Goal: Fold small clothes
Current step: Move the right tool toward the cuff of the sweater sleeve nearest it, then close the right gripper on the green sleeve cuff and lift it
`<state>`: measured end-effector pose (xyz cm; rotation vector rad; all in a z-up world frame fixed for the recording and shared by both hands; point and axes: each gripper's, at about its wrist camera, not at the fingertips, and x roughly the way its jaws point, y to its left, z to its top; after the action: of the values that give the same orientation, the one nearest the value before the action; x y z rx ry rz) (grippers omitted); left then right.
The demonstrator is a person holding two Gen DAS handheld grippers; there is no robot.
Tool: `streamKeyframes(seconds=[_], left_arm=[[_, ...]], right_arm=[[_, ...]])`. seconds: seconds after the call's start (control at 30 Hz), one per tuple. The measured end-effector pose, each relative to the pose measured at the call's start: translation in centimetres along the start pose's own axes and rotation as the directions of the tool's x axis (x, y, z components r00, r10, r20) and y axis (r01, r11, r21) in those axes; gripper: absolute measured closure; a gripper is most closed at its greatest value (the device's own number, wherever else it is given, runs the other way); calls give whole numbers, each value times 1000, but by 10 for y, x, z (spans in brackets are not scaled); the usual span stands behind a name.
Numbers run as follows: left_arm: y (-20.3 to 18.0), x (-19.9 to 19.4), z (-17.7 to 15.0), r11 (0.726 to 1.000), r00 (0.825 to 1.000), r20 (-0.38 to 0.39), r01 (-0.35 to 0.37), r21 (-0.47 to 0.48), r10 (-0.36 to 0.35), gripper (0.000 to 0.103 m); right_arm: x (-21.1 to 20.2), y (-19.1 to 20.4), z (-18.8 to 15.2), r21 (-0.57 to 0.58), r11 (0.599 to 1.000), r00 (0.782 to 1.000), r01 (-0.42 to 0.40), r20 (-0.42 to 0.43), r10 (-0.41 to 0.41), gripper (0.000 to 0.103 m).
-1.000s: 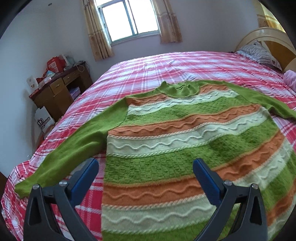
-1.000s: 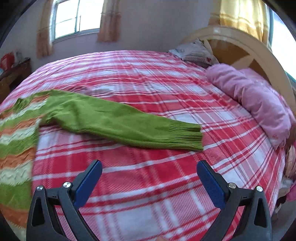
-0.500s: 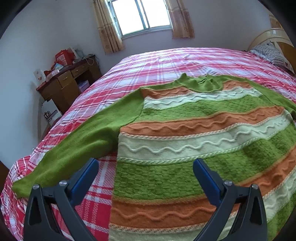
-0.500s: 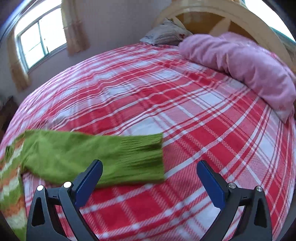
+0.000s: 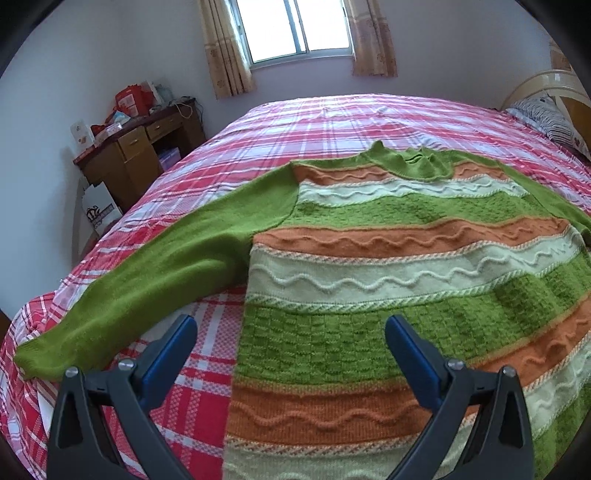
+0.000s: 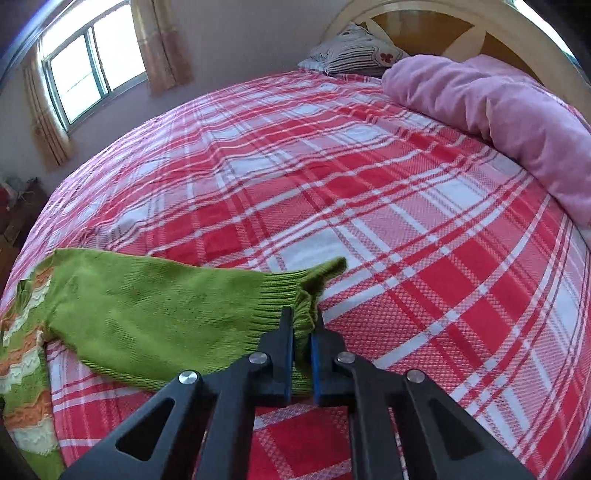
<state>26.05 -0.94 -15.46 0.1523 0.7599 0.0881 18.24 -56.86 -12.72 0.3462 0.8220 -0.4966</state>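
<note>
A green, orange and cream striped knit sweater [image 5: 388, 258] lies flat on the red plaid bed [image 5: 332, 122], neck toward the window. Its left sleeve [image 5: 147, 273] stretches out toward the bed's edge. My left gripper [image 5: 290, 332] is open and empty, hovering over the sweater's lower left body. In the right wrist view my right gripper [image 6: 302, 325] is shut on the ribbed cuff [image 6: 295, 299] of the right sleeve [image 6: 147, 306], which bunches up between the pads.
A wooden desk [image 5: 136, 155] with clutter stands left of the bed under the window [image 5: 295, 29]. A pink quilt [image 6: 498, 110] and a striped pillow [image 6: 354, 55] lie by the headboard [image 6: 461, 26]. Bare plaid bedspread [image 6: 369, 184] stretches beyond the cuff.
My right gripper closed in on the sleeve cuff and shut on it. My left gripper shifted left along the sweater, staying open.
</note>
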Motion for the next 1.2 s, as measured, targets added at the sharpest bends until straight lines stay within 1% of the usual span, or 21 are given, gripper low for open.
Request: streamKeyframes(seconds=[0.07,0.2,0.33,0.5,0.63,0.83,0.97,1.2], left_arm=[[1,-4,0,1000,1000,6,3,2,-3,0],[5,-12,1,1000,999,35,-9,7,9,0],[8,-16,2,1000,999,41,-8,5,8,0],[12,-16,0,1000,1000,30,-1,4,1,0],[18,-16,-2,1000,1000,24,4,-7,-3,0],[30,-16,-8,1000,1000,16,12,-25,-12,0],[39,-13,-12,999,1000,5,17,-43,-17,0],[54,-9,-17,997,1000,0,24,-74,-24,0]], right_arm=[[-9,3,7,-3,1000,1000,-3,21,3,97],[-36,15,30,-12,1000,996,-10,88,11,97],[-66,37,54,-43,999,987,-24,157,31,97],[-98,80,78,-119,992,974,-51,215,76,97],[-121,124,94,-189,979,960,-82,248,128,97],[-146,190,100,-286,949,940,-133,269,212,97],[-164,239,94,-360,918,923,-168,269,275,97],[-189,300,86,-456,867,900,-204,262,349,97]])
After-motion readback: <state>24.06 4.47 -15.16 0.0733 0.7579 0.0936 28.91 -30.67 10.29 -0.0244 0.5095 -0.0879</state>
